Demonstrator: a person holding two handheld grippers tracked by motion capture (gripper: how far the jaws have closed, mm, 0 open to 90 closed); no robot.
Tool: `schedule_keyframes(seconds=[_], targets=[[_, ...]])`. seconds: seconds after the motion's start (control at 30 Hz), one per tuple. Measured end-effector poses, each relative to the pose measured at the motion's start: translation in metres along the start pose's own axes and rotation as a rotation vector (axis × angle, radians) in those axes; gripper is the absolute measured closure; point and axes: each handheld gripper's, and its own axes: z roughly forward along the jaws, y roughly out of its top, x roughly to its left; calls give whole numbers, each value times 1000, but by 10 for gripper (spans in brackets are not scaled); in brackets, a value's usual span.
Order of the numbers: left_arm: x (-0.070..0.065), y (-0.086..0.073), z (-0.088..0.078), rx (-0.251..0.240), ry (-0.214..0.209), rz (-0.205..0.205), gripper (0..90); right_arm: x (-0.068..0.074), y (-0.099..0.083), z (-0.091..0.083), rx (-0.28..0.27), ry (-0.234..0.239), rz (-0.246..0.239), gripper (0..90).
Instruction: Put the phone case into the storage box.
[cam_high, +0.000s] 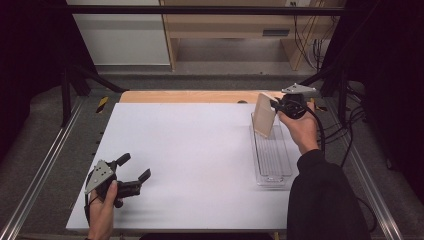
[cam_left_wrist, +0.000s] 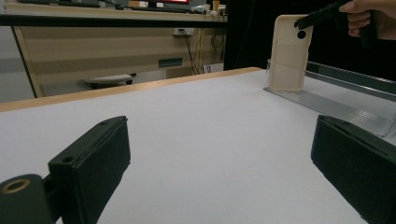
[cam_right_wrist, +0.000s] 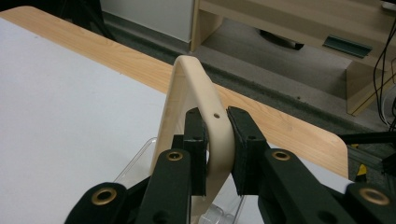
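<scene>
A cream phone case (cam_high: 264, 120) stands upright, a little tilted, over the far end of a clear plastic tray (cam_high: 272, 160) at the table's right side. My right gripper (cam_high: 274, 106) is shut on the case's top edge; in the right gripper view both pads (cam_right_wrist: 196, 140) press the cream rim (cam_right_wrist: 187, 79) with the tray (cam_right_wrist: 140, 163) below. My left gripper (cam_high: 135, 166) rests near the front left of the white table, open with nothing between its jaws. From the left gripper (cam_left_wrist: 219, 158) view, the case (cam_left_wrist: 288, 56) and the right gripper (cam_left_wrist: 303, 23) show far off.
The white tabletop (cam_high: 190, 150) lies over a wooden board (cam_high: 190, 96) that shows at the far edge. Metal rails (cam_high: 45, 165) run along both sides. A wooden cabinet (cam_high: 235, 25) and cables (cam_high: 310, 40) stand behind the table.
</scene>
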Motion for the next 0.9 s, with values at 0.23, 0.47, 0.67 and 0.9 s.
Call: schedule_keyframes(seconds=[0.23,0.47,0.67,0.9], targets=[[0,0,0,0,0,-2,43,-2,-1,3,-12,-25,10,777],[0,0,0,3,2,-3,41,-1,-1,6,-21,-45,15,772],[0,0,0,4,0,-2,41,-1,-1,9,-30,-57,28,767],[0,0,0,4,1,-3,41,0,0,12,-36,-74,38,760]])
